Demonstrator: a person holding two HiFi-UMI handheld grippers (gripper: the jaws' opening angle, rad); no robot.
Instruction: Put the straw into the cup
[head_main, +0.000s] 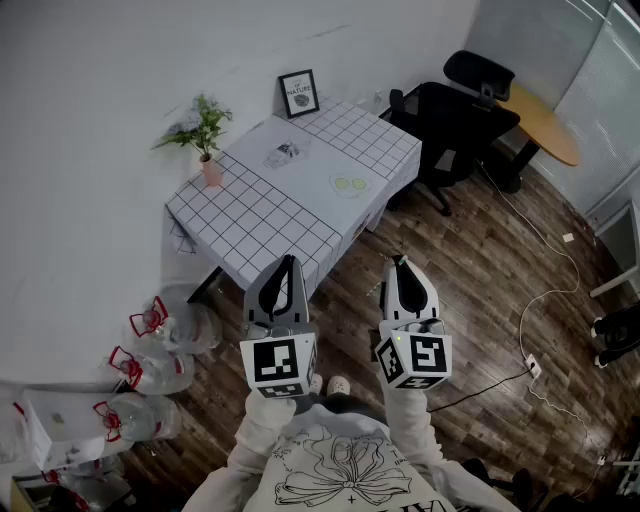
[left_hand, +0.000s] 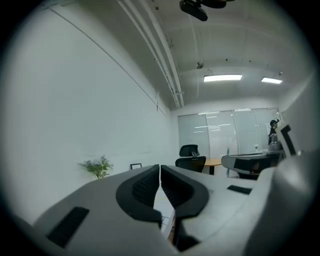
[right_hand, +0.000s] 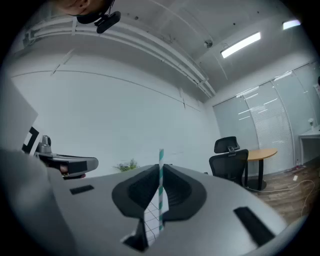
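A green-and-white striped straw (right_hand: 161, 197) stands upright between the jaws of my right gripper (right_hand: 161, 169), which is shut on it. My left gripper (left_hand: 160, 169) is shut with nothing in it. In the head view both grippers, left (head_main: 290, 262) and right (head_main: 399, 262), are held side by side above the floor, just short of the near corner of the table with a grid-pattern cloth (head_main: 255, 215). A small clear cup-like thing (head_main: 285, 153) stands far back on that table, well away from both grippers. In the head view I cannot make out the straw.
On the table are a potted plant (head_main: 206, 135), a framed picture (head_main: 299, 93) and a flat round thing (head_main: 350, 184). Black office chairs (head_main: 452, 120) and a round wooden table (head_main: 547, 125) stand to the right. Plastic bags (head_main: 150, 370) lie on the floor at left, cables (head_main: 540, 330) at right.
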